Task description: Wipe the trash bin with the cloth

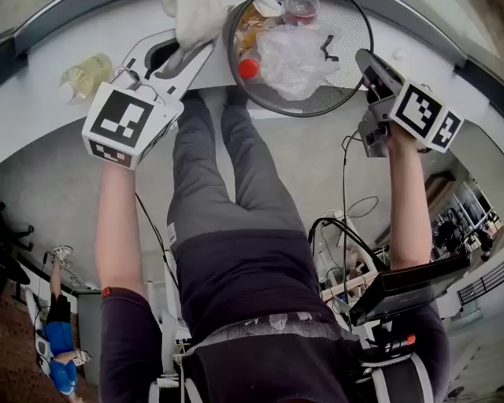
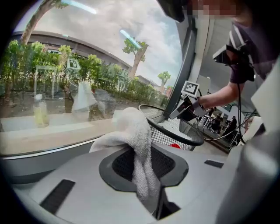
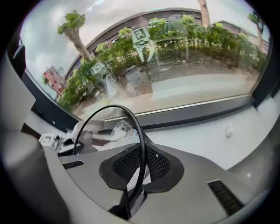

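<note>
Both at the white window ledge (image 1: 39,118): left hand-held gripper (image 1: 191,55) pinches cloth (image 1: 197,20), right hand-held gripper (image 1: 365,64) clamps trash bin (image 1: 315,110) rim.

Left tool (image 1: 186,57), right tool (image 1: 368,67): both clamped

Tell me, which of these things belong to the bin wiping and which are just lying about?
Job: cloth, in the left tongs; trash bin, its rim pinched by the right tongs.
Lying about: yellowish bottle on the ledge; crumpled plastic and a red-capped bottle inside the bin.
</note>
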Tool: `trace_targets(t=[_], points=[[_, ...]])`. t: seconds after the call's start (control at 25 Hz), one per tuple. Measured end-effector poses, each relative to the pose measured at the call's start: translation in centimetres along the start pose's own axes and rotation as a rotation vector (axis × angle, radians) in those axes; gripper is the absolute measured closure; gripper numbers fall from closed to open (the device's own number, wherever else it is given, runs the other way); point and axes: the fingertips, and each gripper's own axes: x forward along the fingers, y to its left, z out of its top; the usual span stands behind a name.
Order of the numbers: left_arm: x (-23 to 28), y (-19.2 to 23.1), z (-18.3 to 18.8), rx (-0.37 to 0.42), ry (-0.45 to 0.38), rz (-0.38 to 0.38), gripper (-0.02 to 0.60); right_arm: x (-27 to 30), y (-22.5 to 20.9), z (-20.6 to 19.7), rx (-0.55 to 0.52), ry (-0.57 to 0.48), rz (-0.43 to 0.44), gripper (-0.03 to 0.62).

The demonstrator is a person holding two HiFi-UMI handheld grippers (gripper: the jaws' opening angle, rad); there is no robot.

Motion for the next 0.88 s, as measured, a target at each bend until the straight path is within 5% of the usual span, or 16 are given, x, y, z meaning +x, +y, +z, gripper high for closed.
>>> trace_targets(t=[0.2, 0.52, 0.72, 0.88], points=[[-0.4, -1.2, -1.7, -0.014, 0.036, -0.028, 0.515, -1.6, -1.0, -3.7, 0.432, 0.027, 0.032, 0.552], [-5.2, -4.5, -6.0, -0.012, 0.119, -0.083, 0.515, -3.4, 9.0, -12.5, 0.842, 0.103, 0.294, 0.546], [-0.7, -8.0, -6.0, -0.096, 0.116, -0.128, 0.515, -3.5, 6.7, -12.7, 0.851, 0.124, 0.285, 0.545], [0.0, -7.5, -6.5, -0.092, 0.132, -0.124, 0.515, -3.6, 4.1, -10.4, 0.482, 0.098, 0.181, 0.470]])
